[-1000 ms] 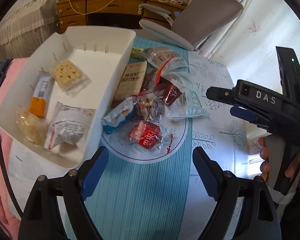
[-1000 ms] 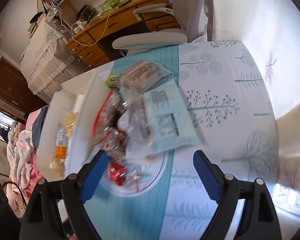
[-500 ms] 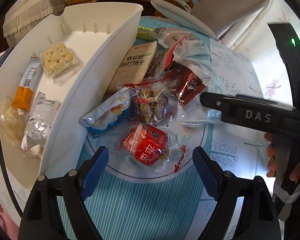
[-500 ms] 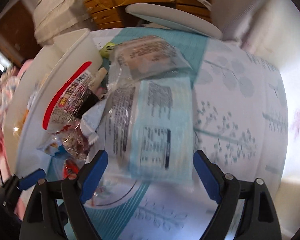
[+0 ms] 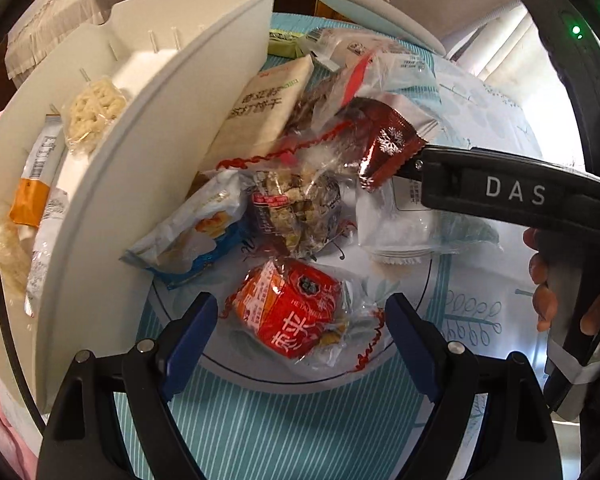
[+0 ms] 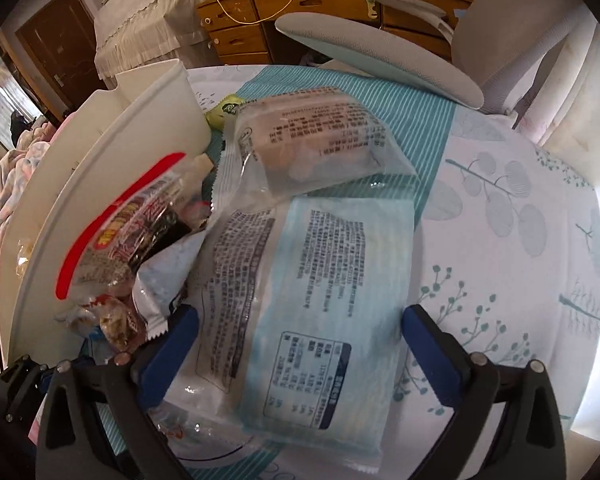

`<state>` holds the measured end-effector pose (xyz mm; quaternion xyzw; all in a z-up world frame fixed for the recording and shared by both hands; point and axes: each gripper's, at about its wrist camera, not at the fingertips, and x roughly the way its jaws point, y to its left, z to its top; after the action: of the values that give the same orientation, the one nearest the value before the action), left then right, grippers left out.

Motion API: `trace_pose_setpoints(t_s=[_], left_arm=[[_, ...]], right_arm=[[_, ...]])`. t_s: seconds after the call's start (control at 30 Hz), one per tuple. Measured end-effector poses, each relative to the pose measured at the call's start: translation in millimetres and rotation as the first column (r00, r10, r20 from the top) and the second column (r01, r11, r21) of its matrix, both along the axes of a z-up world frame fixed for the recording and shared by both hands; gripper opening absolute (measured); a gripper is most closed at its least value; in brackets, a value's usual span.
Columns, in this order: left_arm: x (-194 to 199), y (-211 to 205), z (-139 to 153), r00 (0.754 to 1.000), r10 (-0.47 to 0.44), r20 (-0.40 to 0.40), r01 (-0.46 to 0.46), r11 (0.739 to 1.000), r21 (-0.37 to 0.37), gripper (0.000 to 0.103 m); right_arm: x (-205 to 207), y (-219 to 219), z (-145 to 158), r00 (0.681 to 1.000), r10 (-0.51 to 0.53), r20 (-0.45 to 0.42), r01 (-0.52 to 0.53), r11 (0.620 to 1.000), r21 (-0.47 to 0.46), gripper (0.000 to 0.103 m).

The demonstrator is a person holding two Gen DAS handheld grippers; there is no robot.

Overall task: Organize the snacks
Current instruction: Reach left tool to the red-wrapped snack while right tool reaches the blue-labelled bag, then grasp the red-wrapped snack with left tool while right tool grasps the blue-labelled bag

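Observation:
A pile of snack packets lies on the patterned tablecloth beside a white bin [image 5: 148, 128] that holds several snacks. My left gripper [image 5: 300, 340] hangs open just above a red packet [image 5: 296, 312], which lies between its blue pads without touching them. In the right wrist view my right gripper [image 6: 300, 344] is low over a light blue packet [image 6: 332, 300]. Its jaws are opening and the packet lies between the pads, not pressed. A clear printed packet [image 6: 312, 136] lies behind it. The right gripper's black body [image 5: 512, 196] reaches over the pile next to a brown packet [image 5: 388, 140].
A grey office chair [image 6: 380, 52] stands at the table's far side, with a wooden desk [image 6: 300, 0] behind it. The bin's wall [image 6: 100, 168] stands close on the left of the pile. A person's hand [image 5: 548, 300] grips the right tool. Bare tablecloth [image 6: 520, 240] lies to the right.
Both grippers have sunk toward the pile and the packets loom larger. The right gripper has rolled level and its fingers stand a little wider. The red packet now lies between the left fingers.

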<state>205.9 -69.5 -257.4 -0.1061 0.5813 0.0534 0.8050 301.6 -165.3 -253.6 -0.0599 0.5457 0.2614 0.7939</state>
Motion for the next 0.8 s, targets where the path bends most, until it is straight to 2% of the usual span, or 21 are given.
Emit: trace_pose_setpoints(t_s=[0.1, 0.17, 0.23, 0.37, 0.8], left_arm=[[7, -1, -3, 1.0, -0.006, 0.003, 0.006, 1.0, 0.003, 0.085], [11, -2, -5, 1.0, -0.015, 0.0, 0.015, 1.0, 0.013, 0.085], [17, -4, -8, 1.0, -0.016, -0.005, 0.016, 0.999, 0.027, 0.085], [23, -3, -13, 1.0, -0.01, -0.007, 0.01, 0.999, 0.048, 0.073], [34, -7, -21, 0.998, -0.052, 0.033, 0.05, 0.996, 0.073, 0.059]], right_arm=[[-1, -1, -2, 1.0, 0.002, 0.003, -0.002, 1.0, 0.009, 0.101], [-1, -1, -4, 1.0, -0.005, 0.005, 0.005, 1.0, -0.005, 0.092], [-2, -4, -5, 1.0, -0.009, 0.008, 0.009, 1.0, 0.006, 0.089], [-4, -16, -3, 0.999, -0.043, 0.005, 0.043, 0.998, 0.05, 0.078], [-20, -34, 3, 0.99, -0.131, -0.051, 0.137, 0.982, 0.129, 0.061]])
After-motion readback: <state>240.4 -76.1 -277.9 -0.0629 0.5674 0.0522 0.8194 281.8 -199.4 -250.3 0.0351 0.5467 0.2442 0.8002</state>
